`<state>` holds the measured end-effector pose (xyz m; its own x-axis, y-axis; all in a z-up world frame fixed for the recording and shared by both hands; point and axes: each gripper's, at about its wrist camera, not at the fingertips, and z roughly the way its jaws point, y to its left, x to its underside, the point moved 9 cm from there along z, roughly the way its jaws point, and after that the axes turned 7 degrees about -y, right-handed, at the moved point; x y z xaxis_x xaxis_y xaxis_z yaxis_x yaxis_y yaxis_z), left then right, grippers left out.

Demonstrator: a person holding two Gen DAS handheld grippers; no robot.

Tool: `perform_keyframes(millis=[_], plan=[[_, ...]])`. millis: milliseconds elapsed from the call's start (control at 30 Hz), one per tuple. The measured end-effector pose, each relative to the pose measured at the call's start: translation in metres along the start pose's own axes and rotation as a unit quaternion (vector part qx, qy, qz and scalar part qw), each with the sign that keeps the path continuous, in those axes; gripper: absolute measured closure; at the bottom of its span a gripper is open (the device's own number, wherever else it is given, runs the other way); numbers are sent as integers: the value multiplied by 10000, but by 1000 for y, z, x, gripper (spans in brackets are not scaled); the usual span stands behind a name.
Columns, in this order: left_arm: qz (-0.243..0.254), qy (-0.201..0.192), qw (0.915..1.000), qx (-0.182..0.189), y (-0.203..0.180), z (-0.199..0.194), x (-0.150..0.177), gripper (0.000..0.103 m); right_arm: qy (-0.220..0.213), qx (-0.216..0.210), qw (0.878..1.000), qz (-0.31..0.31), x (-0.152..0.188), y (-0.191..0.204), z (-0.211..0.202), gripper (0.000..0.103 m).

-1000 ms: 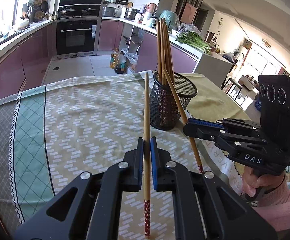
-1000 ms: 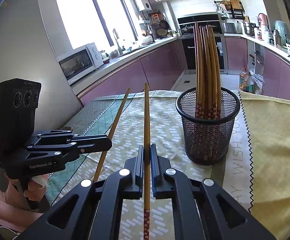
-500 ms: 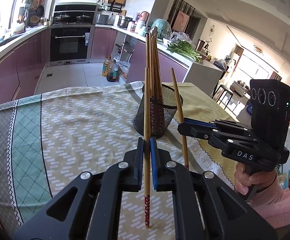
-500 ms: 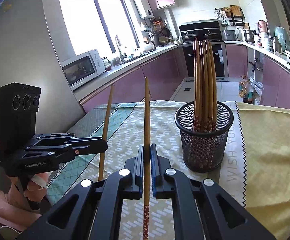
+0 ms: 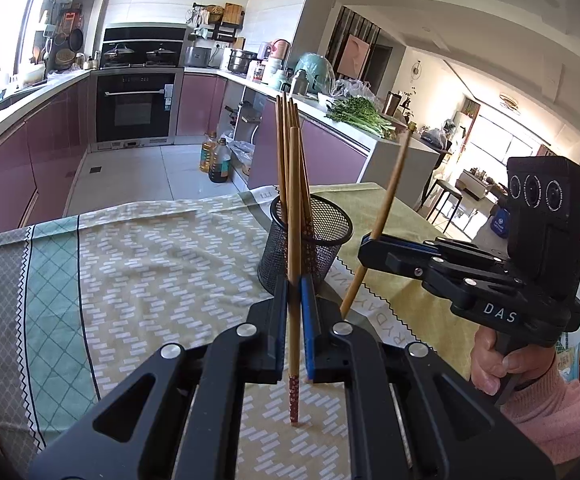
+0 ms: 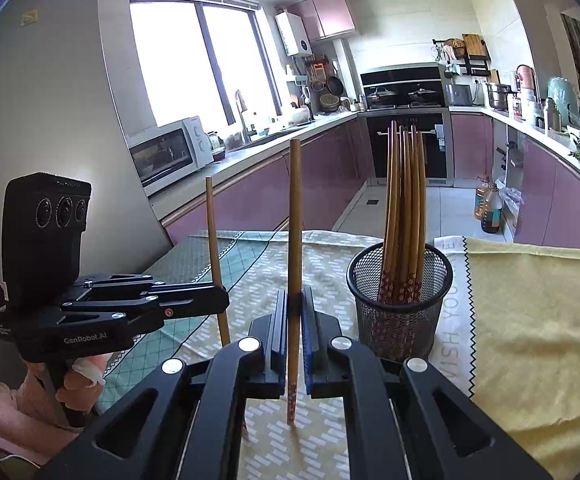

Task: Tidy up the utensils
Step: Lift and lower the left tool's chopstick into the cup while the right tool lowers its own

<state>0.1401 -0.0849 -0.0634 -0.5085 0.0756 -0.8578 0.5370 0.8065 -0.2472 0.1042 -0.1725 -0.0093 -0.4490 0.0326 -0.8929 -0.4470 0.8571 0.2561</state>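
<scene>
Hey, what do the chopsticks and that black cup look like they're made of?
Chopsticks: probably bamboo or wood, tan and matte with faint grain, and a red flowered pattern at one end. The one in the left gripper and the one in the right gripper look the same. Cup: black wire mesh, likely coated metal, since the sticks show through it.

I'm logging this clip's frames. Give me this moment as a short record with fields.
left gripper: shut on a chopstick, upright
right gripper: shut on a second chopstick, upright
mesh holder: black, standing on the tablecloth, holds a bunch of chopsticks
holder position: right of both grippers
held chopsticks: outside the holder
</scene>
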Motion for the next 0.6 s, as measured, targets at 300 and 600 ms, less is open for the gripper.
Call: perform_keyframes(millis=[300, 600], plan=[[97, -106, 9999, -22, -3, 1, -8, 95, -142, 78, 9998, -110, -15, -2, -4, 98], [154, -208, 9997, -4, -5, -2, -19, 95, -273, 154, 9993, -223, -27, -6, -10, 98]])
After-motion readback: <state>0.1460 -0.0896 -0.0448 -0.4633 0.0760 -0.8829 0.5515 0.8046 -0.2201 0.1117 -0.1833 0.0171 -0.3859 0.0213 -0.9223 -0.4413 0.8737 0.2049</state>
